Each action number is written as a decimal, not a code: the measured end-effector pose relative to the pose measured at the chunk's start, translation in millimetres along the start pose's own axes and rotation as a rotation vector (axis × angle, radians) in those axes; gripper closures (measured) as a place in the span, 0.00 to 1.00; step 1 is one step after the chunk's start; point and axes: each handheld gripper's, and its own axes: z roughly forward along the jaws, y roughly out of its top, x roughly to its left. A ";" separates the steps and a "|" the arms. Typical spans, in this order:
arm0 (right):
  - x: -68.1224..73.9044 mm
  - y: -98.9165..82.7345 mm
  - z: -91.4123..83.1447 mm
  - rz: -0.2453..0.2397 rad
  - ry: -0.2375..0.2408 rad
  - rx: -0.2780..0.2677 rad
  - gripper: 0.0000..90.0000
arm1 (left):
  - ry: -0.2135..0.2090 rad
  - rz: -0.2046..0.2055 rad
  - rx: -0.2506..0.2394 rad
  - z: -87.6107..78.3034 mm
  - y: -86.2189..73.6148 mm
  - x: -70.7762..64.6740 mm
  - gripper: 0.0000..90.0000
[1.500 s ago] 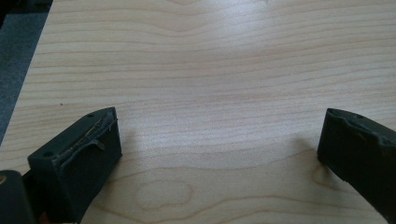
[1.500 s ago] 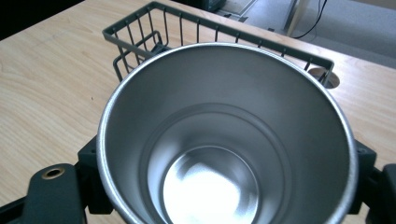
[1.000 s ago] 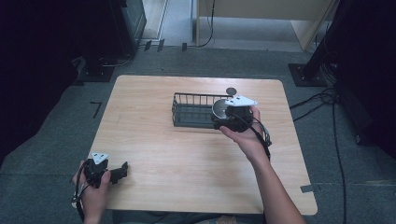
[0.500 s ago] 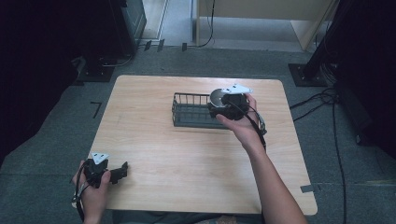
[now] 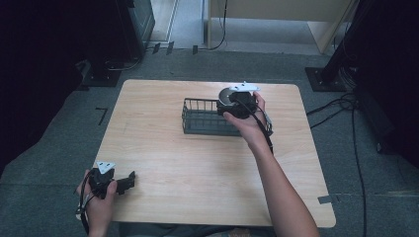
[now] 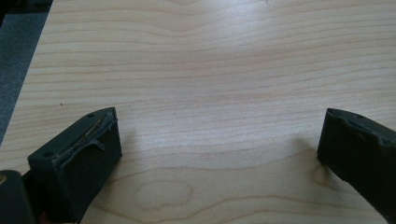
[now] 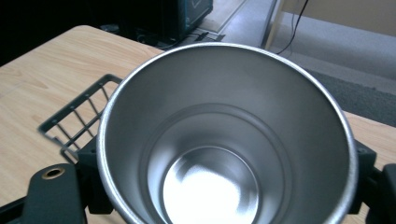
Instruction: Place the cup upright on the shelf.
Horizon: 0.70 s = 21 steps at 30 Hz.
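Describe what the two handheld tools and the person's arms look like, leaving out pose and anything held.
Both tools are black and blocky. The left tool and the right tool each carry a pale grey three-cornered plate on top and trail a black cable. In the left gripper view the jaws are wide, flat black pads with worn edges, and a brass-coloured eyelet shows on the body in the right gripper view. The forearms are bare, no sleeves visible.

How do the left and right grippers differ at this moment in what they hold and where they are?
The left gripper is open with nothing between its jaws; the right gripper is shut on a metal cup. The left gripper sits low at the table's near left corner; the right gripper is held at the far side, over the wire basket's right end. Both are black and hand-held.
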 end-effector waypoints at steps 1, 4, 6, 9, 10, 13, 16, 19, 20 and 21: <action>-0.3 0.2 2.2 0.005 -0.002 0.003 0.20 | 0.000 0.000 0.000 0.0 0.0 0.0 0.00; -1.3 0.7 8.1 0.019 -0.010 0.010 0.20 | 0.000 0.000 0.000 0.0 0.0 0.0 0.00; -2.1 0.3 13.9 0.026 -0.017 0.011 0.20 | 0.000 0.000 0.000 0.0 0.0 0.0 0.00; -2.2 -2.0 21.1 0.024 -0.024 0.021 0.20 | 0.000 0.000 0.000 0.0 0.0 0.0 0.00; -2.2 -2.0 21.1 0.024 -0.024 0.021 0.20 | 0.000 0.000 0.000 0.0 0.0 0.0 0.00; -2.8 -4.8 28.9 0.028 -0.054 0.012 0.20 | 0.000 0.000 0.000 0.0 0.0 0.0 0.00; -2.7 -5.7 33.0 0.046 -0.059 0.005 0.20 | 0.000 0.000 0.000 0.0 0.0 0.0 0.00; 1.3 -8.5 36.8 0.030 -0.045 0.022 0.20 | 0.000 0.000 0.000 0.0 0.0 0.0 0.00; 2.1 -9.5 37.6 0.027 -0.043 0.025 0.20 | 0.000 0.000 0.000 0.0 0.0 0.0 0.00; 2.1 -9.5 37.6 0.027 -0.043 0.025 0.20 | 0.000 0.000 0.000 0.0 0.0 0.0 0.00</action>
